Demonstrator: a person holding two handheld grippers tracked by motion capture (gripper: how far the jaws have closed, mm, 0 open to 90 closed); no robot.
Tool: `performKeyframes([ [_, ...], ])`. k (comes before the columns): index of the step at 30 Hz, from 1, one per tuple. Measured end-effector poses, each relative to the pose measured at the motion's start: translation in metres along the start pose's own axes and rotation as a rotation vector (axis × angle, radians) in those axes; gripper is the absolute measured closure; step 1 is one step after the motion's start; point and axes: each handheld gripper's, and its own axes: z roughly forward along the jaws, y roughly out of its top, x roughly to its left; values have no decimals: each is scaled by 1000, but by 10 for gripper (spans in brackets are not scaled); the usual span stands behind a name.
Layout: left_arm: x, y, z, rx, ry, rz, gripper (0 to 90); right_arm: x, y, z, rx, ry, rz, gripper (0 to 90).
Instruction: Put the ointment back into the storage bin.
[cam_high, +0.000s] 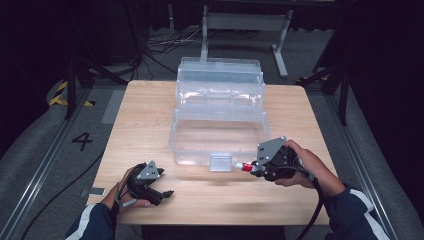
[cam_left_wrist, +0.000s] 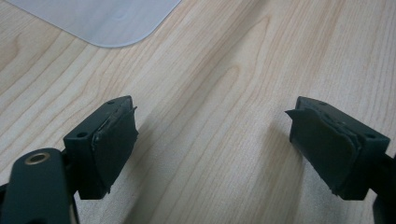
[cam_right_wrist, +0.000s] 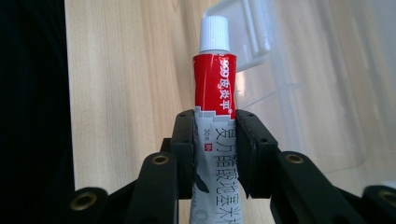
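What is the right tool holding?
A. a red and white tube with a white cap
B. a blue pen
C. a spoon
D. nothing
A: the right tool has its jaws shut on the tube, red and white with a white cap.

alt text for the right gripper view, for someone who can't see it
The right gripper holds a red and white tube between its two black jaws, white cap pointing up and away from the camera. Behind it lie a light wooden table and, at right, part of a clear plastic box.
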Motion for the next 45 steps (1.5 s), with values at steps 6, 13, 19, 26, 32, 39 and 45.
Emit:
performKeyframes([
  [6, 0, 0, 0, 0, 3, -2, 151, -5, 6, -9, -6, -19, -13, 706],
  [13, 0, 0, 0, -2, 4, -4, 151, -13, 14, -17, 0, -44, -15, 706],
  [19, 0, 0, 0, -1, 5, -4, 151, -23, 22, -15, 12, -55, -14, 706],
  [26, 0, 0, 0, -1, 5, -3, 151, -31, 29, -12, 35, -55, -13, 706],
  [32, 0, 0, 0, -1, 5, -4, 151, -36, 37, -12, 36, -53, -29, 706],
  [39, 0, 0, 0, -2, 5, -5, 151, -50, 46, -1, 61, -27, -20, 706],
  [45, 0, 0, 0, -2, 5, -5, 151, -64, 51, 12, 89, -38, -12, 706],
])
